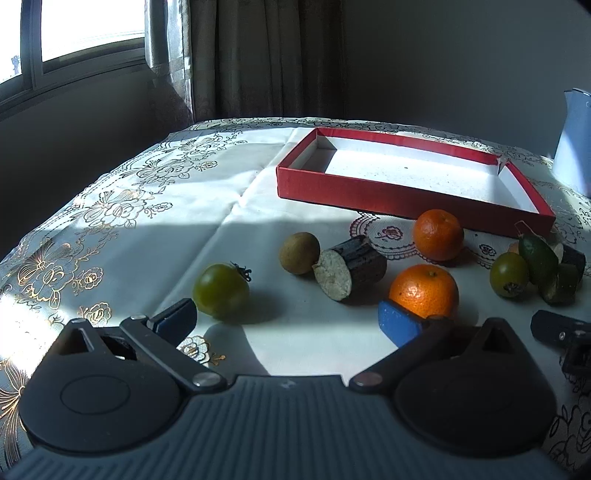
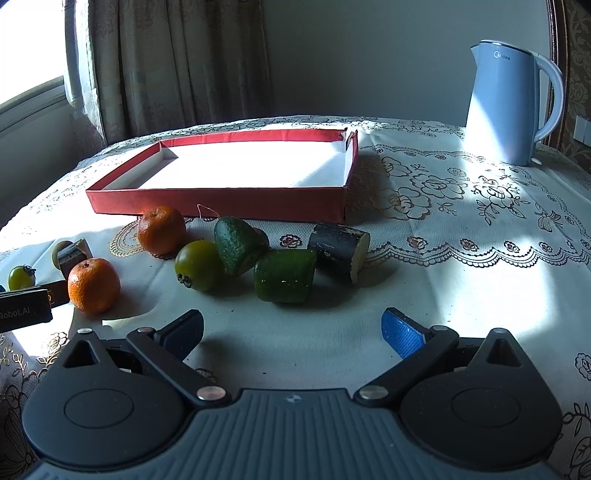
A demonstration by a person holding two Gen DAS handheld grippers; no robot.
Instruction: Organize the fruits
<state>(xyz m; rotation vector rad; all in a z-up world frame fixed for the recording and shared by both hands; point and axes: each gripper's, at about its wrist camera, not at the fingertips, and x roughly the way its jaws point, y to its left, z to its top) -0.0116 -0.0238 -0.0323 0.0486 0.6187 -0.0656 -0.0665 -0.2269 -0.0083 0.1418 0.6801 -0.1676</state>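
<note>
A shallow red box (image 1: 388, 194) (image 2: 221, 203) with a white inside lies at the back of the table, nothing in it. In front of it are two oranges (image 1: 424, 291) (image 1: 438, 234) (image 2: 94, 285) (image 2: 161, 229), green tomatoes (image 1: 221, 291) (image 1: 509, 274) (image 2: 199, 264), a brown round fruit (image 1: 299, 253), dark cut stalk pieces (image 1: 351, 269) (image 2: 340, 251) and green cut pieces (image 2: 285, 275) (image 2: 236, 245). My left gripper (image 1: 288, 321) is open, low over the cloth, between a tomato and the near orange. My right gripper (image 2: 291, 332) is open, just short of the green pieces.
A light blue electric kettle (image 2: 511, 103) stands at the back right. A patterned white tablecloth (image 2: 461, 258) covers the table, which drops off at the left edge. Curtains (image 1: 266, 55) and a window (image 1: 74, 33) are behind. The right gripper's tip (image 1: 561, 338) shows in the left wrist view.
</note>
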